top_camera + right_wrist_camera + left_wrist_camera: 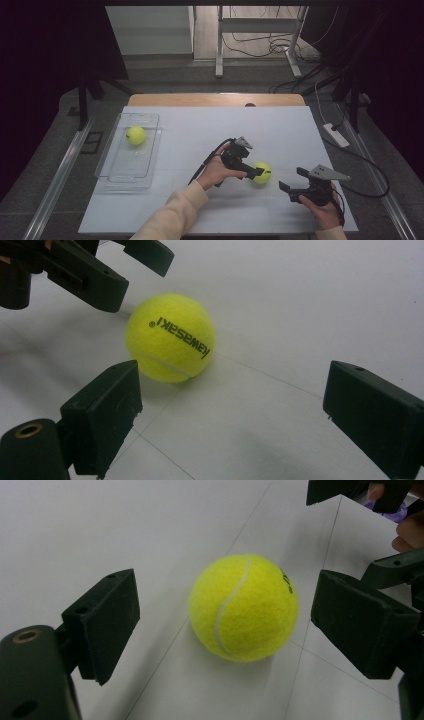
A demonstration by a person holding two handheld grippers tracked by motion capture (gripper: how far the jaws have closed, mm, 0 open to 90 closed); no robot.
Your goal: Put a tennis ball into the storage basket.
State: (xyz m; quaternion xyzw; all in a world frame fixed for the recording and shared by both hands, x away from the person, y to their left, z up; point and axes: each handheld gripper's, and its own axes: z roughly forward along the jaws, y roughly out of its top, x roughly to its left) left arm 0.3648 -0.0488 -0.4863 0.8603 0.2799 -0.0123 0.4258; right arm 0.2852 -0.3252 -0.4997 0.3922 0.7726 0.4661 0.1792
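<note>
Progress: I judge the job half done; one tennis ball (135, 135) already lies in the clear tray (116, 176) at the table's left, and the second ball (261, 172) is on the white table (280, 125), not yet gripped.
Left gripper (261, 173): I have its jaws wide, one on each side of the second ball (243, 607), pads clear of the felt, holding nothing.
Right gripper (293, 180): jaws wide, empty, parked just beside that ball (170, 337).
Left to do: close, lift, carry to the tray.
High view: gives me tray and both balls together.
Left gripper view: shows the gaps beside each pad.
Right gripper view: shows the ball's "kawasaki" print.
</note>
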